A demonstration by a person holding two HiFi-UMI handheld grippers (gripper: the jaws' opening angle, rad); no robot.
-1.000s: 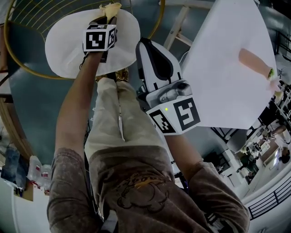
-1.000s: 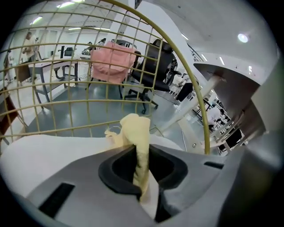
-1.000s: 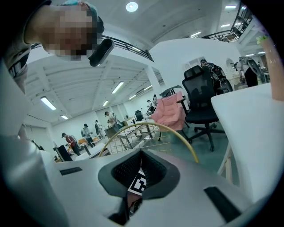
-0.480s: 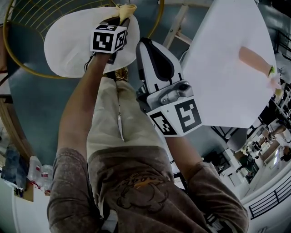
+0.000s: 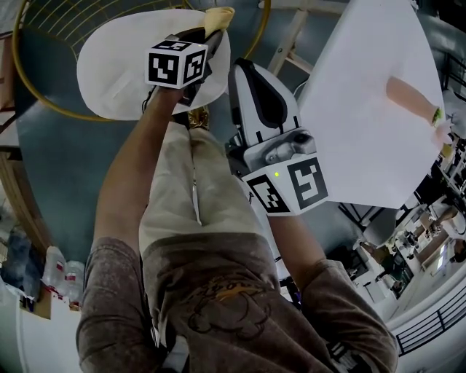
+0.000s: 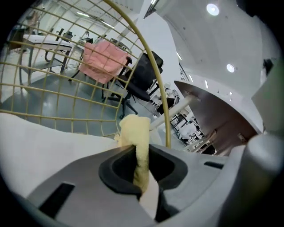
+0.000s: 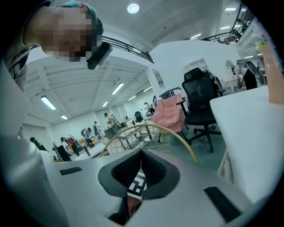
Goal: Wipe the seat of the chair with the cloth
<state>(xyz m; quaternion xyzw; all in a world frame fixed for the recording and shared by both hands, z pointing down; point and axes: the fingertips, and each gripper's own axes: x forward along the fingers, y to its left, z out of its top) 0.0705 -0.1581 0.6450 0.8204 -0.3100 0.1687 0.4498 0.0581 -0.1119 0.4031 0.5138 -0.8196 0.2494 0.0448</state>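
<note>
The chair has a round white seat (image 5: 116, 69) inside a gold wire frame (image 5: 29, 87). My left gripper (image 5: 202, 35) reaches over the seat's right far edge, shut on a yellow cloth (image 5: 218, 16). In the left gripper view the cloth (image 6: 135, 133) is pinched between the jaws of the left gripper (image 6: 141, 153) and bulges out past them. The white seat (image 6: 44, 146) lies just below, with the wire back (image 6: 66, 88) behind. My right gripper (image 5: 244, 69) hangs to the right of the seat, off the chair. The right gripper (image 7: 141, 153) is shut with nothing in it.
A white table (image 5: 364, 109) stands at the right with a peach-coloured object (image 5: 411, 98) on it. Its white frame (image 5: 287, 40) stands close to the chair. The person's legs (image 5: 182, 182) stand just before the seat. Beyond are a pink cloth (image 6: 102, 60) and a black office chair (image 6: 142, 80).
My left gripper has slid to the right along the seat's far edge with the cloth in it. The right gripper has stayed about where it was.
</note>
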